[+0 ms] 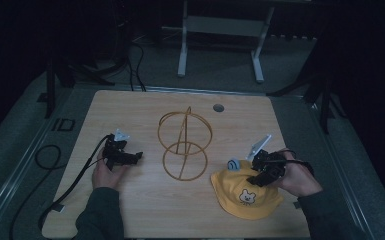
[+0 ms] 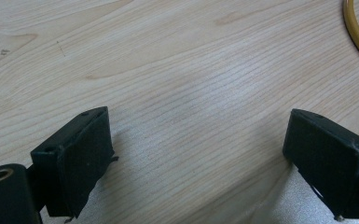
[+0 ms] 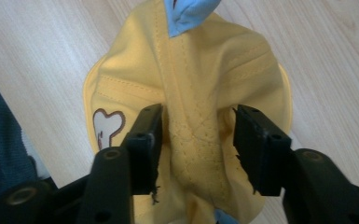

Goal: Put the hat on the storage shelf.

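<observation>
At the table's near right corner the right gripper (image 3: 198,140) has its jaws bunching the crown of the yellow bear hat (image 1: 245,194), not yet lifted toward the gold wire stand (image 1: 184,145); left gripper (image 2: 200,158) idles, jaws apart.

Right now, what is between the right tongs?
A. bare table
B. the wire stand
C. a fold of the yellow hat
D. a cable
C: in the right gripper view the right tongs straddle a bunched ridge of the hat; both jaws press its fabric.
</observation>
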A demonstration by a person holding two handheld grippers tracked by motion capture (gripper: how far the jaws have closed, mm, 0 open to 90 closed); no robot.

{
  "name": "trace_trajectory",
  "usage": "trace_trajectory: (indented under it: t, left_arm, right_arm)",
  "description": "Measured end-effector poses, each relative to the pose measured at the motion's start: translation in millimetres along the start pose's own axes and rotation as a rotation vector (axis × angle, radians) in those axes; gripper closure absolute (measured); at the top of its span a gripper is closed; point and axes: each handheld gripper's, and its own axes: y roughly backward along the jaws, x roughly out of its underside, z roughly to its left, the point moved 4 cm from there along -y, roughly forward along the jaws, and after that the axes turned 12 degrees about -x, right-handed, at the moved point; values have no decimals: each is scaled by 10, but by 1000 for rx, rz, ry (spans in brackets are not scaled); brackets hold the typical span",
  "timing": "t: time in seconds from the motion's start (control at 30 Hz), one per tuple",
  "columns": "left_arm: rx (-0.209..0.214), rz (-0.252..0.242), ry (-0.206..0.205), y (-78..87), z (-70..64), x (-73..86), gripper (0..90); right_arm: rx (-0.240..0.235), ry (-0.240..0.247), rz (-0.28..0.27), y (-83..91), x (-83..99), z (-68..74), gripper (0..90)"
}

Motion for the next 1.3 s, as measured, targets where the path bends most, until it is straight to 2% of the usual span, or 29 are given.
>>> trace_trajectory:
  t: [0.13, 0.27, 0.57, 0.97, 1.3]
  left_arm:
    - [0, 0, 0, 0, 0, 0, 80]
    - [0, 0, 0, 0, 0, 0, 80]
    - [0, 0, 0, 0, 0, 0, 79]
    - [0, -1, 0, -1, 0, 0, 80]
    - [0, -1, 0, -1, 0, 0, 80]
  right_arm:
    - [-12, 15, 16, 6, -7, -2, 685]
    - [-20, 24, 28, 17, -8, 7, 720]
    - [-21, 45, 48, 63, 0, 33, 723]
    - [-14, 58, 26, 193, -39, 49, 733]
    - [-9, 93, 21, 318, -52, 75, 734]
